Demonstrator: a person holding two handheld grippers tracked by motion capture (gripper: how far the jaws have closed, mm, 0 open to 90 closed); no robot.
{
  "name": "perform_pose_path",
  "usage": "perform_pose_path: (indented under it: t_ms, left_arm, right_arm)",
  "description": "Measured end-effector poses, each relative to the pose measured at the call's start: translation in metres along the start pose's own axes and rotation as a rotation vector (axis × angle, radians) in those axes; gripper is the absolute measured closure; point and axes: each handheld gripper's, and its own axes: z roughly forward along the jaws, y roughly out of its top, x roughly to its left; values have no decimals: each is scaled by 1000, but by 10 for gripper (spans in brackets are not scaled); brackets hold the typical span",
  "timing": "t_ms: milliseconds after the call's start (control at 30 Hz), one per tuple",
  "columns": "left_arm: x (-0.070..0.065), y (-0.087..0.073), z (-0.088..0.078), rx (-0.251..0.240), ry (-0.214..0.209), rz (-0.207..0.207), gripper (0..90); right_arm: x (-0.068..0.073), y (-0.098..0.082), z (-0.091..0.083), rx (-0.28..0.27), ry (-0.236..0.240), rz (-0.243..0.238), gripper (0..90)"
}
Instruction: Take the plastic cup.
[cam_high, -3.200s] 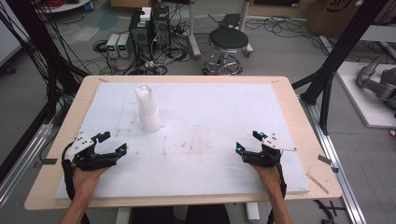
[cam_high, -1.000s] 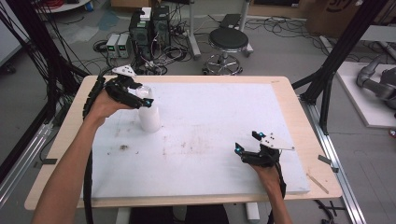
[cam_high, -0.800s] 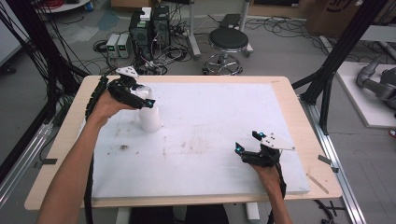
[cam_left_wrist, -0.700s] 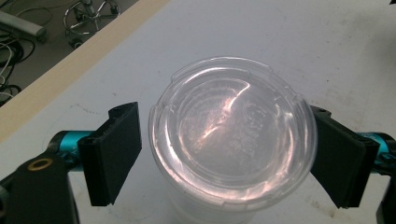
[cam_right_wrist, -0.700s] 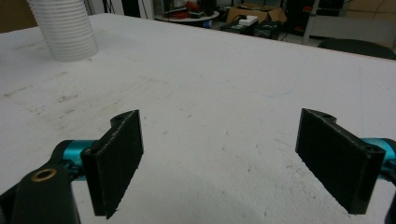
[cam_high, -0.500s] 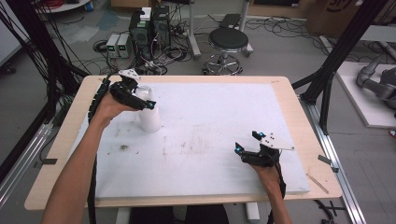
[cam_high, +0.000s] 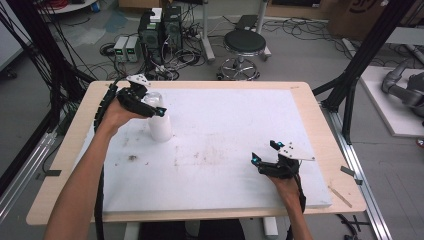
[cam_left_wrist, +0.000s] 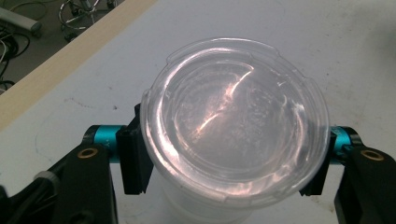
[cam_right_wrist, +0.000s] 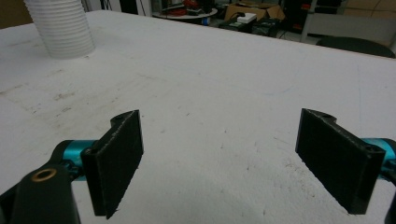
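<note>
1. One white sheet (cam_high: 225, 135), smudged with dark marks near its middle, is laid over a light wooden table (cam_high: 320, 120) that fills most of the high view.
2. Behind the table, a grey floor is seen, strewn with cables, with two dark computer towers (cam_high: 160, 25) and a round black stool (cam_high: 244, 42); black frame posts (cam_high: 365, 55) stand at the right.
3. The left gripper (cam_high: 150, 105) is held over the far left part of the sheet, on a forearm stretched up from the bottom edge.
4. Its jaws have just been closing, and in the left gripper view they are seen pressed against opposite sides of the clear round plastic lid (cam_left_wrist: 236, 121), so the lid is clasped between the pads.
5. The lid sits on top of a tall white stack of ribbed plastic cups (cam_high: 160, 125), which stands upright on the sheet directly under the left gripper.
6. The right gripper (cam_high: 265, 160) is rested low at the near right of the sheet, with its jaws spread wide and nothing between them.
7. In the right gripper view, the stack of cups (cam_right_wrist: 60, 28) is seen far off at the upper left, well apart from that gripper.
</note>
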Motion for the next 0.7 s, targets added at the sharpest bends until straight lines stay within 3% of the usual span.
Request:
perform_pose_path:
  t_ms: [367, 700]
  left_arm:
    - [0, 11, -8, -11, 14, 15, 349]
    - [-7, 53, -48, -56, 50, 51, 354]
  right_arm:
    - [1, 0, 1, 12, -3, -6, 151]
    - [1, 0, 1, 11, -6, -9, 151]
